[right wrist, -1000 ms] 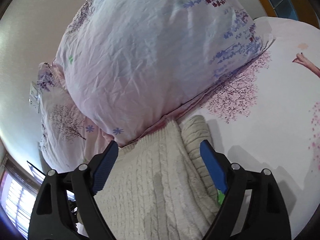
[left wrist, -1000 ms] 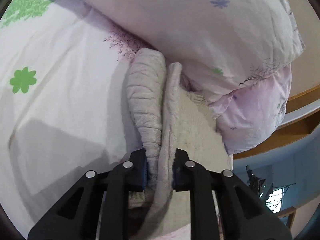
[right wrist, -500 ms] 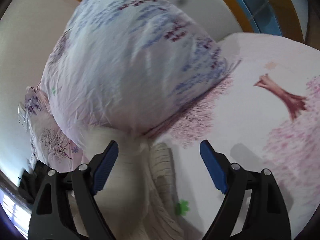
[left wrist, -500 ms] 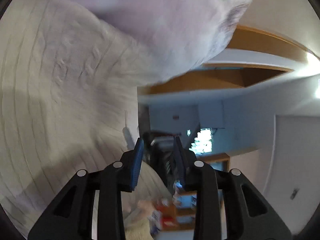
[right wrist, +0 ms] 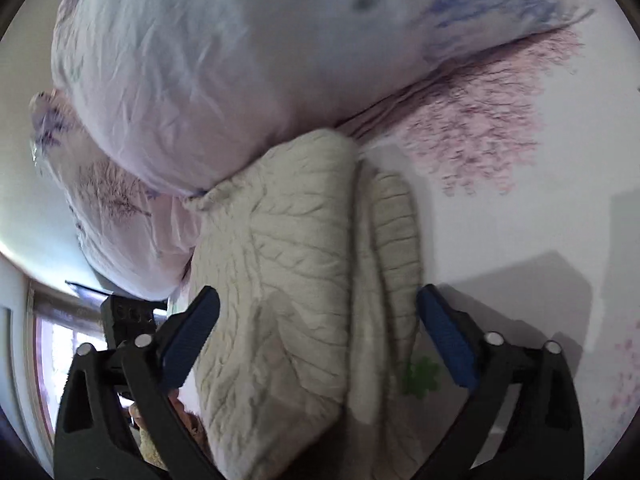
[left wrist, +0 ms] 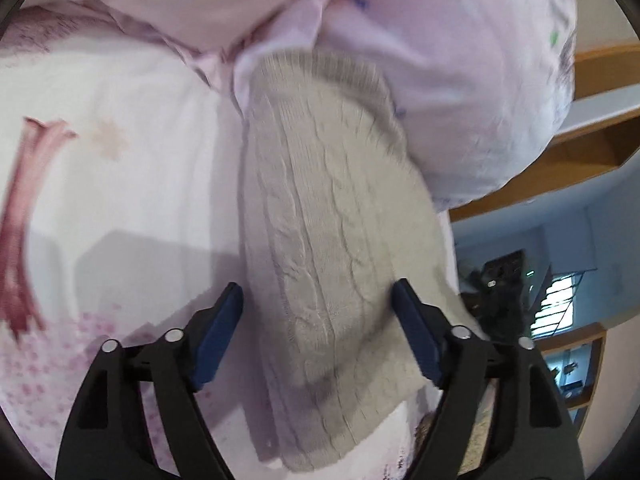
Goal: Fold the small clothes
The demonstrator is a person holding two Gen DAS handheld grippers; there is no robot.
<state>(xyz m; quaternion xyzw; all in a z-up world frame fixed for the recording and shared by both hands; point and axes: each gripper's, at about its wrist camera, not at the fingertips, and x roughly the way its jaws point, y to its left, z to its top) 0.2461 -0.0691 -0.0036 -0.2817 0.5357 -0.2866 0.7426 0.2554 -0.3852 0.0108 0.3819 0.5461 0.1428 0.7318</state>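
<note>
Cream knit sweater (left wrist: 332, 216) lies folded on the bed (left wrist: 132, 184) against the pillow (right wrist: 224, 56); I see both the left gripper (left wrist: 318, 330) and the right gripper (right wrist: 318, 332) spread wide, empty.

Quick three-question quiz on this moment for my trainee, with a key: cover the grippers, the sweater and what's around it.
1. True or false: the left gripper is clamped on the cream cable-knit sweater.
2. What does the sweater's far end touch? A) pillow B) basket C) chair
3. Fill in: the right gripper has its jaws ____.

Key: 1. False; its jaws stand open, either side of the sweater. 2. A. 3. Open.
</note>
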